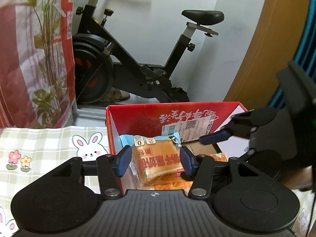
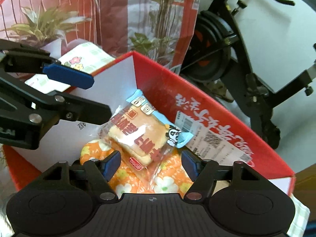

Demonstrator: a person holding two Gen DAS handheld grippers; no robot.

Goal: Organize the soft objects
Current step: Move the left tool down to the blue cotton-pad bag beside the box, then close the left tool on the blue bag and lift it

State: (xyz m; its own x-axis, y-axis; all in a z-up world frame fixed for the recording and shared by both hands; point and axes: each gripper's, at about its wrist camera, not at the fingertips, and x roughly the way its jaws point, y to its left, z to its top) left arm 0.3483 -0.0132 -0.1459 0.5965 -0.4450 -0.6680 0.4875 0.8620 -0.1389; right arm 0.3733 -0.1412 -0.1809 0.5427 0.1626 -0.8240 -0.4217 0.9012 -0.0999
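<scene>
A wrapped bread packet (image 2: 138, 136) with a blue end and a panda print lies tilted inside the red cardboard box (image 2: 158, 83), on top of an orange flowered soft item (image 2: 126, 177). My right gripper (image 2: 151, 164) stands open over the packet's near end, with a gap at each pad. My left gripper (image 1: 156, 161) is also open and hovers above the box (image 1: 138, 106); the packet (image 1: 158, 158) shows between its fingers without touching them. In the right wrist view the left gripper (image 2: 98, 100) reaches over the box's white left flap. One blue finger (image 1: 214, 137) of the right gripper pokes over the box.
The box stands on a checked tablecloth (image 1: 49, 142) printed with rabbits and flowers. Behind it are a black exercise bike (image 1: 128, 63), a plant (image 1: 47, 59) before a red and white curtain, and a wooden door (image 1: 266, 49) at the right.
</scene>
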